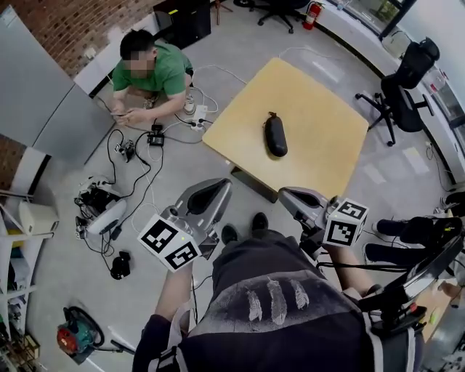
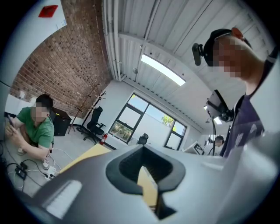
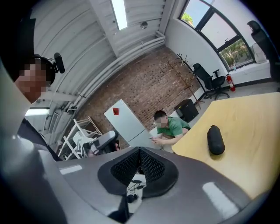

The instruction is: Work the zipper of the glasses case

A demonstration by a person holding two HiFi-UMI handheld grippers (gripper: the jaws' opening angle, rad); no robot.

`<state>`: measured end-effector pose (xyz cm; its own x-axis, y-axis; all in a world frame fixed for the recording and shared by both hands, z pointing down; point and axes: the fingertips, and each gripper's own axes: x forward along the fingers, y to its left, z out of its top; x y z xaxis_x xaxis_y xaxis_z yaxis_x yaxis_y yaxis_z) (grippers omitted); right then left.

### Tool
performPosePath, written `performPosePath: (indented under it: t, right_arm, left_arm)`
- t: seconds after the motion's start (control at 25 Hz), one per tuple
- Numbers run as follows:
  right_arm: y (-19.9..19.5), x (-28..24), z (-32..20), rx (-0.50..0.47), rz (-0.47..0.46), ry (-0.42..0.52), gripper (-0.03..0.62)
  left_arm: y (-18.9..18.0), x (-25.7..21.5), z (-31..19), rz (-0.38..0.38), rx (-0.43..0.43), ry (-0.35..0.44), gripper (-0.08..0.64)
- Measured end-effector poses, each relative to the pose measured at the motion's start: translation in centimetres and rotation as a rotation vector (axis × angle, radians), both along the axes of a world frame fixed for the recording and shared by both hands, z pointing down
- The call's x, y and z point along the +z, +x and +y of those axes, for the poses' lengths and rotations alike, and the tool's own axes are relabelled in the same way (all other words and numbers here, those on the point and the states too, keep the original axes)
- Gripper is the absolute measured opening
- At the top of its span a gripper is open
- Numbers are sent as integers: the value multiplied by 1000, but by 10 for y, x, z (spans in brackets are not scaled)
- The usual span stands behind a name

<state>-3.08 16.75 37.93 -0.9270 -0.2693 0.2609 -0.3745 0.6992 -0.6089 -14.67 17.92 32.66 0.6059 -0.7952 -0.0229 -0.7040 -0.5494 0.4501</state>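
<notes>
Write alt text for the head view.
A black oblong glasses case lies alone on a square light-wood table, untouched. Nearer the camera, the left gripper and right gripper are held short of it, jaws shut and empty.

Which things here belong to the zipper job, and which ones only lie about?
Job: black oval glasses case; square wooden table; left gripper, right gripper, both shut, empty.
Lying about: black office chair; red fire extinguisher; white power strip.

You can reach the surface (image 1: 328, 142) freely from its near edge; bare wood surrounds the glasses case (image 1: 275, 135). A chair (image 1: 404, 81) stands off its right side, with cables (image 1: 195, 116) and a seated person (image 1: 154, 73) on the left.
</notes>
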Motion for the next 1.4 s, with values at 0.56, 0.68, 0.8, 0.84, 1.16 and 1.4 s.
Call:
performPosePath:
  t: [0.56, 0.68, 0.8, 0.84, 1.16, 1.4]
  right_arm:
    - [29, 41, -98, 62, 98, -19, 2]
    - [40, 46, -129, 63, 128, 30, 2]
    - [53, 60, -143, 51, 179, 57, 2]
    - [57, 66, -146, 34, 197, 54, 2]
    - [61, 99, -182, -19, 201, -41, 2]
    - [55, 133, -205, 68, 221, -157, 2]
  left_arm:
    - [12, 36, -97, -245, 2, -61, 2]
    - [28, 49, -129, -317, 14, -91, 1]
    - [45, 65, -151, -422, 30, -142, 0]
    - [51, 69, -158, -456, 35, -158, 1]
    - [56, 116, -214, -502, 23, -250, 2]
    - [52, 163, -248, -615, 135, -255, 2]
